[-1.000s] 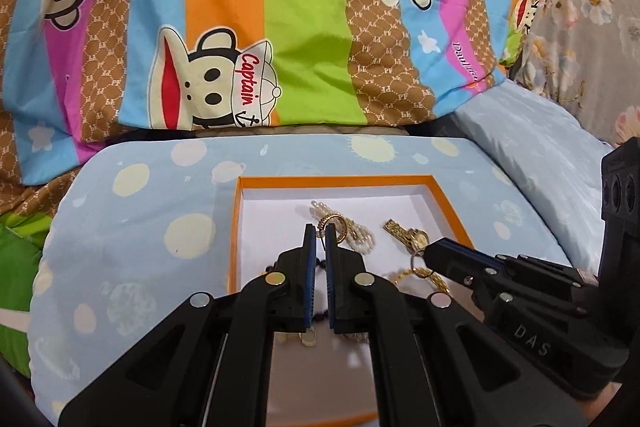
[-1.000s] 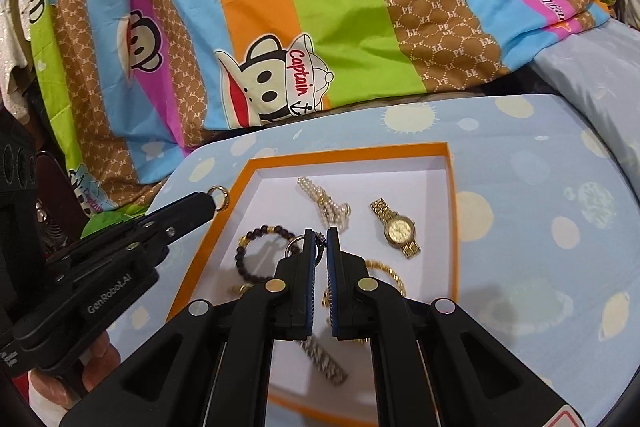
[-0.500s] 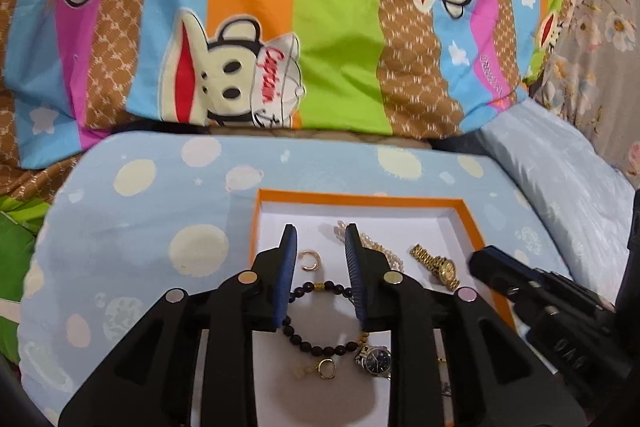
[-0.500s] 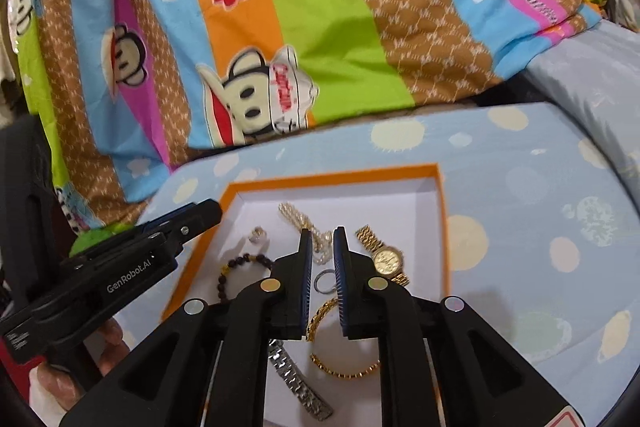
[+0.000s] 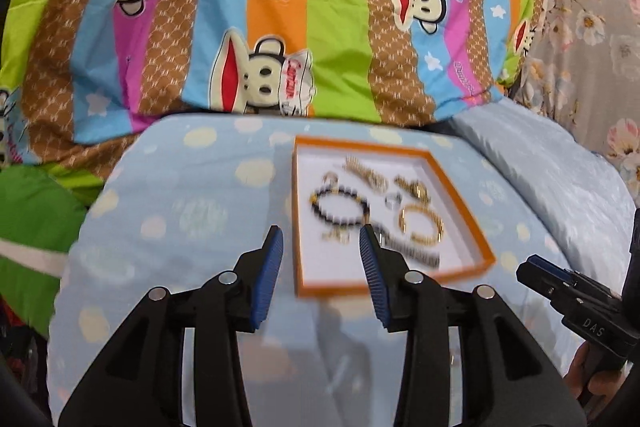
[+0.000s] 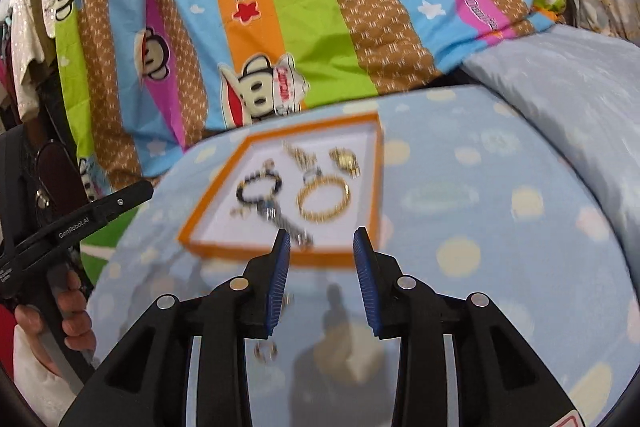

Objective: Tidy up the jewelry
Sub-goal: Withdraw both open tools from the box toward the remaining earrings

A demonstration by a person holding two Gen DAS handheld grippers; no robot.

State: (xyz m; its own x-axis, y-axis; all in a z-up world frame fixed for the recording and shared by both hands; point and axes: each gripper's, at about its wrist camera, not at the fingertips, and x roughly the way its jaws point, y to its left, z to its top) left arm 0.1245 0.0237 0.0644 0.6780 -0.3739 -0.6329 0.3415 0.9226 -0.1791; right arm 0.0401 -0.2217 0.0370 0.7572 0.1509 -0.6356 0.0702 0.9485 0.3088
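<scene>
An orange-rimmed white tray (image 5: 460,187) lies on the blue spotted cushion and holds several pieces of jewelry: a dark bead bracelet (image 5: 340,207), a gold bangle (image 5: 422,225), a gold watch (image 5: 414,187), a pearl chain (image 5: 366,171) and a silver watch band (image 5: 412,253). The tray also shows in the right wrist view (image 6: 376,171), with the bangle (image 6: 322,205) and bead bracelet (image 6: 258,187). My left gripper (image 5: 320,239) is open and empty, above the tray's near left corner. My right gripper (image 6: 320,241) is open and empty, before the tray's near edge. Both views are motion-blurred.
A striped cartoon-monkey blanket (image 5: 320,7) rises behind the cushion (image 5: 180,207). A pale blue pillow (image 5: 560,179) lies to the right. A small ring-like object (image 6: 266,349) shows blurred on the cushion below my right gripper. A green cloth (image 5: 32,227) lies at left.
Both grippers have opened wide and pulled back from the tray. The rings they held a second ago now lie in the tray.
</scene>
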